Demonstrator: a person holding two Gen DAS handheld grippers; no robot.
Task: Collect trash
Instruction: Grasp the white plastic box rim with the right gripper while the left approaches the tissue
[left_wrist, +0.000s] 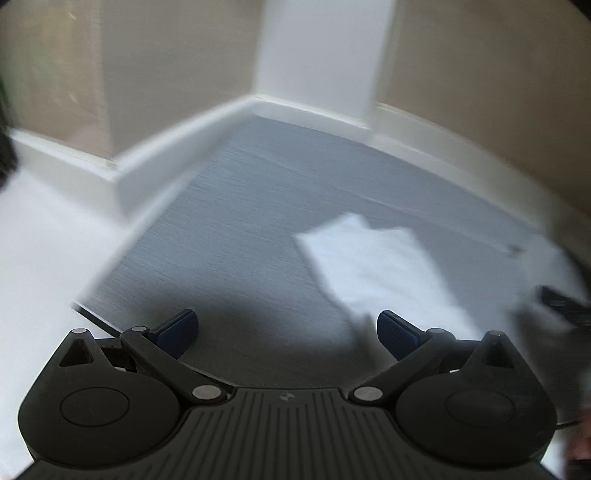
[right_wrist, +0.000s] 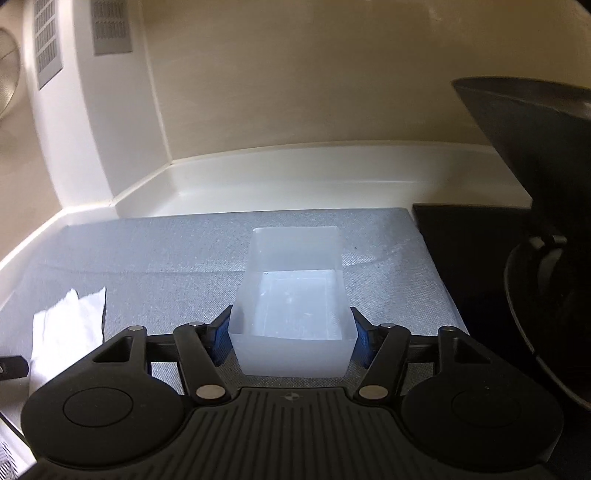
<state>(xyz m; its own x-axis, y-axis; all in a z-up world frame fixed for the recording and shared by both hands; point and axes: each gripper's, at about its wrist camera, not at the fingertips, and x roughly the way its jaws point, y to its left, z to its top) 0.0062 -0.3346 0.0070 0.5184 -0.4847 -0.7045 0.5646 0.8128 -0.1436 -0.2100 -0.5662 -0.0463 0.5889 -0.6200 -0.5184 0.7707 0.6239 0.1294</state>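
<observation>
A crumpled white paper (left_wrist: 373, 262) lies on the grey mat (left_wrist: 236, 229), ahead and to the right of my left gripper (left_wrist: 287, 330), which is open and empty; that view is blurred. The paper also shows in the right wrist view (right_wrist: 70, 325) at the left of the mat (right_wrist: 147, 258). My right gripper (right_wrist: 290, 334) is shut on a translucent white plastic bin (right_wrist: 293, 295), its blue pads (right_wrist: 221, 334) pressed on the bin's two side walls. The bin stands on the mat and looks empty.
A white counter with a raised back edge (right_wrist: 295, 177) runs behind the mat, under beige walls. A black stovetop (right_wrist: 469, 251) with a dark pan (right_wrist: 546, 314) lies right of the mat. A dark object (left_wrist: 561, 302) sits at the right edge in the left wrist view.
</observation>
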